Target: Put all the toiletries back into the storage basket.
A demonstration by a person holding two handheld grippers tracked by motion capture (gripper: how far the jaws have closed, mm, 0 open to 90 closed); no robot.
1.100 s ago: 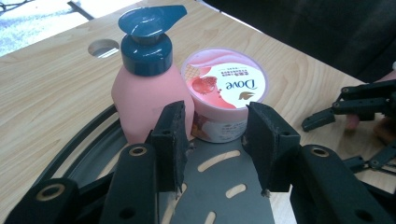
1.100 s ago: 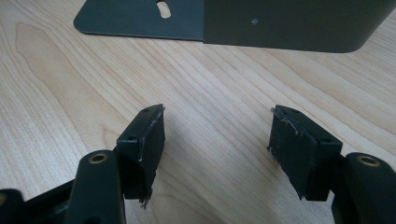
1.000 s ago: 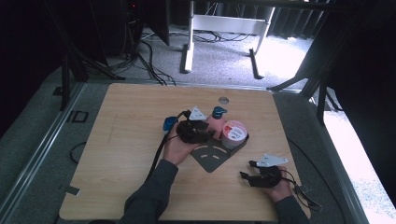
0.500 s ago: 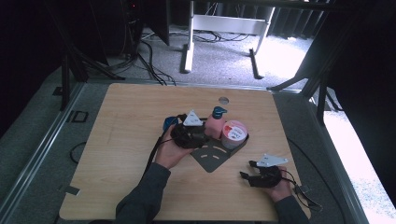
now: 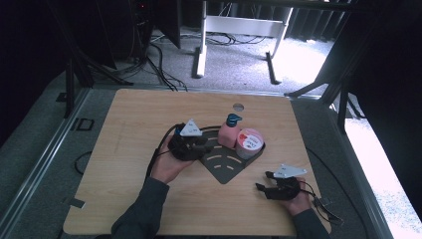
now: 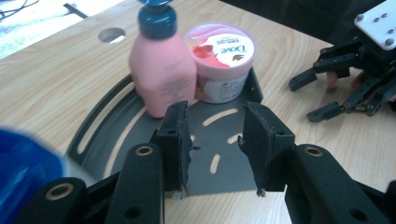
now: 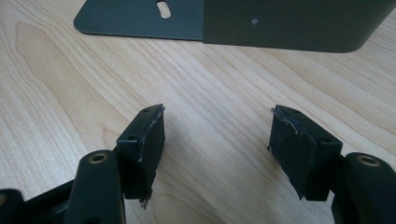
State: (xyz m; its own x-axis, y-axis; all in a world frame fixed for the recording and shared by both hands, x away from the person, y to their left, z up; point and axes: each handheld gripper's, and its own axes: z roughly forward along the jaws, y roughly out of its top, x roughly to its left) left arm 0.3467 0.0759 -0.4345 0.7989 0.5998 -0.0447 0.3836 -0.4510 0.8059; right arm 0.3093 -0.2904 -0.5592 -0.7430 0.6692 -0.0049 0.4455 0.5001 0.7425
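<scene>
Over the dark slotted tray (image 6: 107, 140), your left gripper (image 6: 217, 133) has just been closing, nothing between its jaws; the pink pump bottle (image 6: 163, 74) stands just ahead beside the Dove tub (image 6: 224, 58). Your right gripper (image 7: 217, 142) rests open on the table (image 7: 70, 93).

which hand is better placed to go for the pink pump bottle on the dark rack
Left. The left gripper sits at the rack, jaws open and pointing at the pink bottle. The right gripper rests on the table beyond the rack's corner, aimed at bare wood.
</scene>
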